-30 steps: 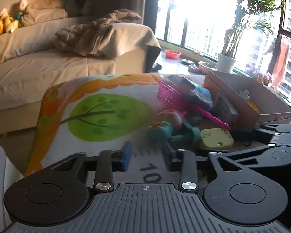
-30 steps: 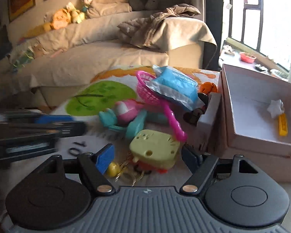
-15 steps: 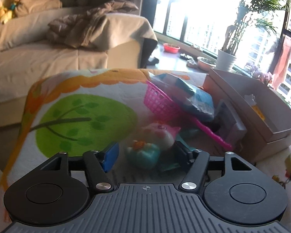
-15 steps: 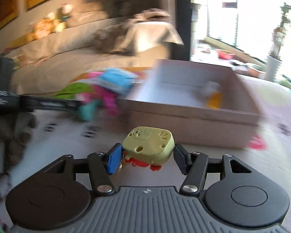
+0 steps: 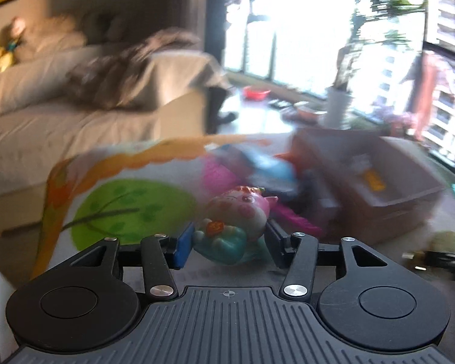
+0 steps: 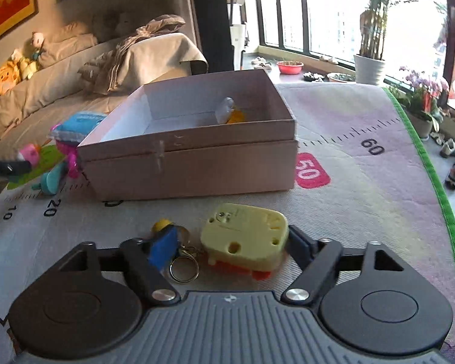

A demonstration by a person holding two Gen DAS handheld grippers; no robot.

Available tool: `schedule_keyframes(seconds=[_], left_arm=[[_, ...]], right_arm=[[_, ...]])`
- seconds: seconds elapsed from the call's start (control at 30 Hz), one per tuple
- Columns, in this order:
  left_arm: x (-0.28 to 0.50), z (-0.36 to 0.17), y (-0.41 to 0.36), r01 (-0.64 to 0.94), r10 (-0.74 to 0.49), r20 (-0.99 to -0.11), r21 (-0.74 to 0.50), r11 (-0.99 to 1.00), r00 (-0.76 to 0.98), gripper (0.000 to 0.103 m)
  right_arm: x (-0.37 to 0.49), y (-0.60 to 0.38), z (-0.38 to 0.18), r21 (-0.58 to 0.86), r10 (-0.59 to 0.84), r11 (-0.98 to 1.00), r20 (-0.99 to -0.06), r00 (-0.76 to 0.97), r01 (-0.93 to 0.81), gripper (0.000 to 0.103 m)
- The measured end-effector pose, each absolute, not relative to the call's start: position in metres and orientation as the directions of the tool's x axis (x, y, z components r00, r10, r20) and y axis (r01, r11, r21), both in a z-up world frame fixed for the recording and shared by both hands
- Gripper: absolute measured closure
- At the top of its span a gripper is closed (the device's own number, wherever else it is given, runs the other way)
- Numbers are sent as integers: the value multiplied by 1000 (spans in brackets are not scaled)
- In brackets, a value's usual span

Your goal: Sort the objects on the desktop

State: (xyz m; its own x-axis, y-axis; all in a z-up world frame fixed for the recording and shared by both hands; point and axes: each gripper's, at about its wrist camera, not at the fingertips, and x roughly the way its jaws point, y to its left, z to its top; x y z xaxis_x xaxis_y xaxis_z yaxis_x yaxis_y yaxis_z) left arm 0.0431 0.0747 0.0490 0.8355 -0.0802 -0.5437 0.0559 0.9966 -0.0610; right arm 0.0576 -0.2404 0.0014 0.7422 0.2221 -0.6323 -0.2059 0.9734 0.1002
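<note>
Yellow plastic, the cheese-shaped toy is lying on the mat directly between the right gripper, whose jaws are opening off it. The left gripper is closing around the pig figurine, nearer the box.

A beige sofa is filling the room from nine to eleven o'clock, with a rumpled grey-brown blanket lying over its arm and plush toys sitting along its back at ten. Framed pictures are hanging on the wall above. Toward one o'clock, a tall plant in a white pot is standing by the bright windows, with a red bowl sitting on the sill near twelve. Pink flowers are blooming at two o'clock.
</note>
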Motion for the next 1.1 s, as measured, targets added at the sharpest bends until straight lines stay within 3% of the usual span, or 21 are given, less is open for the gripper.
schedule_keyframes(seconds=[0.17, 0.3, 0.43, 0.53, 0.87, 1.1], left_arm=[[22, 44, 30, 231, -228, -566, -68, 971, 792, 45], [13, 25, 2, 293, -261, -608, -48, 955, 750, 41], [6, 12, -7, 299, -244, -627, -20, 954, 739, 18], [6, 7, -6, 299, -244, -646, -25, 954, 724, 8], [2, -2, -8, 277, -247, -671, -63, 959, 699, 0], [0, -5, -17, 281, -210, -684, -7, 960, 699, 0]], right_arm=[[54, -242, 3, 104, 223, 973, -634, 741, -204, 16], [50, -246, 5, 130, 236, 971, -628, 742, -199, 7], [46, -249, 8, 152, 251, 968, -629, 736, -201, 2], [40, -252, 8, 160, 254, 967, -633, 732, -197, 0], [23, -256, 1, 156, 264, 964, -658, 705, -216, 0], [16, -247, 0, 117, 232, 971, -659, 715, -208, 0]])
